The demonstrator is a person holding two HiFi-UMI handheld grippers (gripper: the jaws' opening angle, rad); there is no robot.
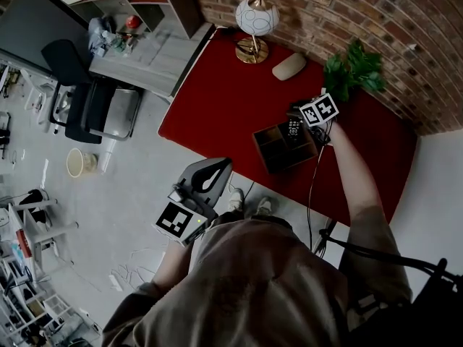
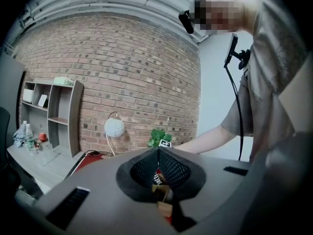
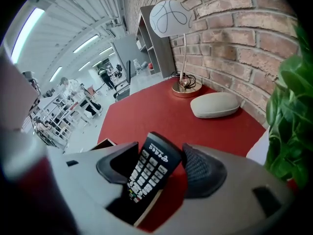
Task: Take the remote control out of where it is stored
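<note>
In the head view, a red desk [image 1: 217,100] is occupying the upper centre of the frame, and a wooden organiser box [image 1: 269,154] is sitting near its lower edge. The remote control [image 1: 294,127] is standing in the box's upper right compartment. The right gripper [image 1: 302,121] is reaching down to the remote at centre right, while the left gripper [image 1: 206,176] is hanging off the desk at lower centre, over the floor. A lamp [image 1: 256,16], a grey oval object [image 1: 289,66] and a plant [image 1: 354,69] are lining the brick wall along the top. In the left gripper view, the left gripper [image 2: 159,152] is showing its jaws pressed together at the tips with nothing between them. In the right gripper view, the right gripper [image 3: 161,150] is holding its jaws apart on either side of the remote control [image 3: 149,168], which is standing upright, slightly tilted, keypad facing the camera, with its lower end inside the box. A strip of red desk is showing between the remote and the jaw at frame right.
</note>
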